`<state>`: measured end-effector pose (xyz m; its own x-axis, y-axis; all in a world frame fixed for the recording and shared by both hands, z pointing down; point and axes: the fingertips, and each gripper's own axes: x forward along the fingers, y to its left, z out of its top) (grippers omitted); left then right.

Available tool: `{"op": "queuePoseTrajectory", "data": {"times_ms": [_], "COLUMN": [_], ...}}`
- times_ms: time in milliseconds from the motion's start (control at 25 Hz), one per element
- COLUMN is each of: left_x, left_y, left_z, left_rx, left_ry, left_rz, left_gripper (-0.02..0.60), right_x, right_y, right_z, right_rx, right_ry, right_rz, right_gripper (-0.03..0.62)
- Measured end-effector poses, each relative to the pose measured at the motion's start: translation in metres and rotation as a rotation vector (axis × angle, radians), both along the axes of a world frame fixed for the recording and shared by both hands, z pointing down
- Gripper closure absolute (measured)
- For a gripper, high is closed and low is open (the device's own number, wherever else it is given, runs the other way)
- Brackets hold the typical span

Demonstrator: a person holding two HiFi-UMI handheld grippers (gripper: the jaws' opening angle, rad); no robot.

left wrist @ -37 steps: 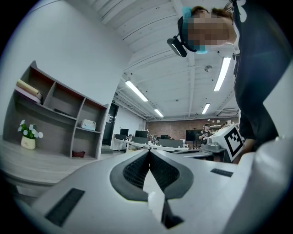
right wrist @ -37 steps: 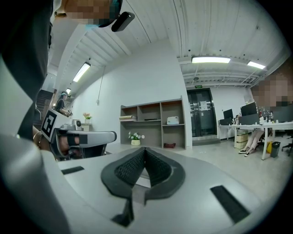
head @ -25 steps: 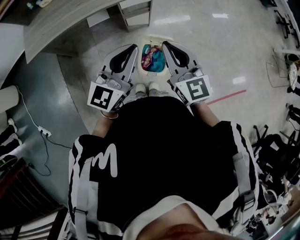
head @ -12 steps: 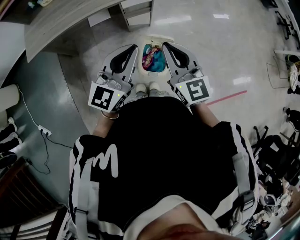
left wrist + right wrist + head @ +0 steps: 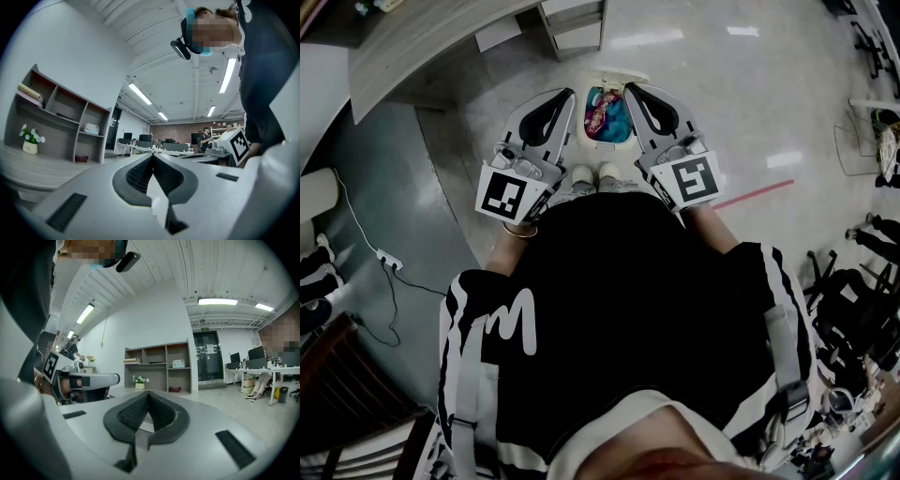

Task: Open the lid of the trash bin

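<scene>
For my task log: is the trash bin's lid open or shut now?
Open: the head view looks into the trash bin, showing colourful rubbish inside.

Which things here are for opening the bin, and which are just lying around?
For the job:
- trash bin
- left tongs, shut and empty
- right tongs, shut and empty

Just lying about:
- power strip with its cable
- flower pot
- shelf

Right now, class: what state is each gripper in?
Left gripper: closed, holding nothing.
Right gripper: closed, holding nothing.
</scene>
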<state>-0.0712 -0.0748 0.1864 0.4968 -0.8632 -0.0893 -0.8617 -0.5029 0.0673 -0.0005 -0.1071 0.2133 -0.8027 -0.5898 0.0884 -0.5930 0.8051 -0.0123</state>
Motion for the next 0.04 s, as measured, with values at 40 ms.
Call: {"op": "queuePoseTrajectory", "data": {"times_ms": [40], "left_x": [-0.0003], "left_y": [-0.0003], "left_z": [0.0007], "left_rx": [0.000], "left_ry": [0.000], "left_rz": [-0.001], "left_gripper": [0.580], "right_x": [-0.0002], "right_y": [-0.0003], "right_z": [0.0009], "right_rx": [-0.001], "right_ry": [0.000], "right_rz": [0.000], "right_gripper": [0.585]}}
